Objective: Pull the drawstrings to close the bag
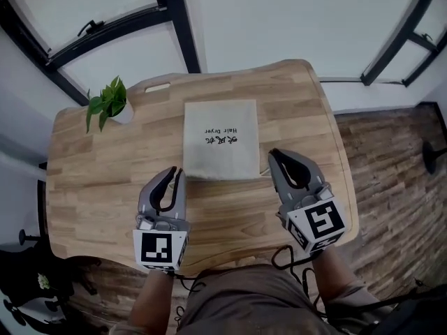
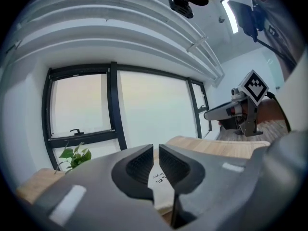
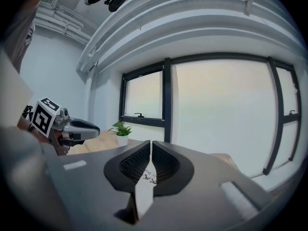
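Observation:
A beige cloth bag [image 1: 220, 138] printed "Hair Dryer" lies flat in the middle of the wooden table [image 1: 91, 187]. I cannot make out its drawstrings. My left gripper [image 1: 179, 172] hovers at the bag's near left corner, jaws shut with only a thin slit and nothing in them. My right gripper [image 1: 272, 153] sits just off the bag's near right corner, also shut and empty. In the left gripper view the bag [image 2: 161, 179] shows through the slit of the left gripper [image 2: 155, 148]. In the right gripper view the bag [image 3: 144, 179] shows below the right gripper [image 3: 150, 143].
A small potted plant [image 1: 106, 102] stands at the table's far left. A handle slot [image 1: 158, 87] is cut in the far edge. Windows with black frames [image 1: 178, 19] run behind the table. Brick-pattern floor [image 1: 391, 159] lies to the right.

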{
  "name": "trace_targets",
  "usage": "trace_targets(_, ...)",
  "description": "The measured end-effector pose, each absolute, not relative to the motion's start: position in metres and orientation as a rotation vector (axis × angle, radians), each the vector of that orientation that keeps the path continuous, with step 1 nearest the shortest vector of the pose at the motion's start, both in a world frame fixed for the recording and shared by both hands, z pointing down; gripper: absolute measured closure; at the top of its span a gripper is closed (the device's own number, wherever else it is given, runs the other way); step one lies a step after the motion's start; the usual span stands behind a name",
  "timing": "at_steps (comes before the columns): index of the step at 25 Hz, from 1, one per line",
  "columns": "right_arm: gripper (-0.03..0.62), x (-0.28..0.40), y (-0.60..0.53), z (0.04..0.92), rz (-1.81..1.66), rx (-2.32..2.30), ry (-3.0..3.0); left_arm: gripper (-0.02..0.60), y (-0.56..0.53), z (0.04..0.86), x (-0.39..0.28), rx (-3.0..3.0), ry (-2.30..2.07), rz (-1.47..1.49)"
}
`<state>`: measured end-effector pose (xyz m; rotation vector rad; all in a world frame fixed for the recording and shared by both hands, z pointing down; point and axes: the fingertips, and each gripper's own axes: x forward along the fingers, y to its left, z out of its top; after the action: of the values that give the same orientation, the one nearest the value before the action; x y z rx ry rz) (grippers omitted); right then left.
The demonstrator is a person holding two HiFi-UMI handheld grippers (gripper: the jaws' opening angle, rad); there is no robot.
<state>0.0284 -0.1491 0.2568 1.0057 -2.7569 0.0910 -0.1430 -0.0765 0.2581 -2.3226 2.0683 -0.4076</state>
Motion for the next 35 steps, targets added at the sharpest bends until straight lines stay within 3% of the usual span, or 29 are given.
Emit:
trace_targets(4,0.536,0.027,-0.161,0.301,0.143,0.957,-2.69,0.541,-0.09,0.298,-0.156,-2.405,2.042,-0.458)
trace_targets(8,0.51,0.035,-0.163,0.354,0.162,0.885,-2.617,0.495,-0.098,0.346,-0.165,-2.501,1.999,-0.558)
trace_targets(13,0.428,0.041,-0.153,0.421,0.237,0.717,-2.557,0.419,-0.098,0.403,-0.173,-2.604,1.978,-0.68)
trace_targets(20,0.329,0.034,-0.138,0.47,0.114,0.471,-2.507,0.391,-0.077,0.451,-0.192,-2.661,1.986,-0.871)
trace_targets(35,0.346,0.044,-0.144,0.498,0.039,0.233,-2.33,0.391,-0.073,0.487,-0.189,-2.788,1.509,-1.113)
